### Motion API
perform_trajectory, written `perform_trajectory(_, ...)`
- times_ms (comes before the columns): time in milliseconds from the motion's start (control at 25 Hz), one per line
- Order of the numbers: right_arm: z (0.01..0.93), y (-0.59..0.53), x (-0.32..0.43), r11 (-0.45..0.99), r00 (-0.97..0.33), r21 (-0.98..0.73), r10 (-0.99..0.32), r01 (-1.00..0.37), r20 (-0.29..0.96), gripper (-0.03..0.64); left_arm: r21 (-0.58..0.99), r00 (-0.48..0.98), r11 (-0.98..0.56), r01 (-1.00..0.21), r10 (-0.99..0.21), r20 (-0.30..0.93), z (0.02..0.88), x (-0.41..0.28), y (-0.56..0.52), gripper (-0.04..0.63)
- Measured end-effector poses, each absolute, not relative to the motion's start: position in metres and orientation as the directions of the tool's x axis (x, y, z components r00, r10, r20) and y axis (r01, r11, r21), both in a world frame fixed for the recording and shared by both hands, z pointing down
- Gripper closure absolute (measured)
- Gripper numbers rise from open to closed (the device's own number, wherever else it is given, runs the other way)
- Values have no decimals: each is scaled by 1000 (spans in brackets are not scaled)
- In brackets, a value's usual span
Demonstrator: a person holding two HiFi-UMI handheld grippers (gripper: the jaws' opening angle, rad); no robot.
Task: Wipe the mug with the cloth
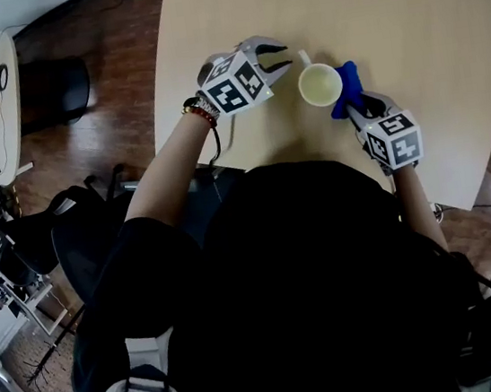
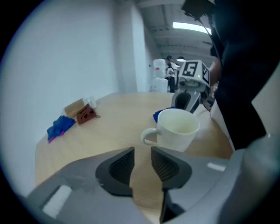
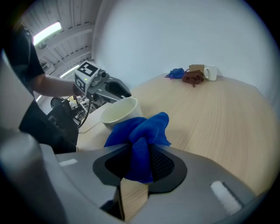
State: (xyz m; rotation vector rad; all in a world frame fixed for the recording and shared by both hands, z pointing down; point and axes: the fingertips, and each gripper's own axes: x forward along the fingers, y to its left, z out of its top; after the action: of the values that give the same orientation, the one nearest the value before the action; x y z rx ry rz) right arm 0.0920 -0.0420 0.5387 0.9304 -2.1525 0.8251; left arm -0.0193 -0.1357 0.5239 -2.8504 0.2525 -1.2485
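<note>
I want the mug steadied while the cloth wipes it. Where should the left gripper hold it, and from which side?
Probably the handle of the mug, coming from the left. The mug stands upright and its thin handle loop juts out on the side of the open, empty left gripper, while the cloth in the right gripper occupies the opposite side.

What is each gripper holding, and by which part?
The right gripper clamps the blue cloth by a bunched fold. The left gripper holds nothing; its jaws stand apart near the mug.
</note>
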Motion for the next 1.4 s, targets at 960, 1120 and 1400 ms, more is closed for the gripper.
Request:
perform_trajectory(960,493,-38,76,465,-564,-343,-509,-816,651,506,-143,588,-946,-292,-296,753,524,-26,-102,525)
perform_trajectory(1120,508,-49,76,469,-545,-314,-519,-826,659,506,-95,601,-951,-294,-261,756,530,-31,-76,530)
perform_trajectory(1400,546,-50,82,479,-499,-264,-472,-837,727,506,-67,597,-966,-249,-208,775,529,-28,-66,532)
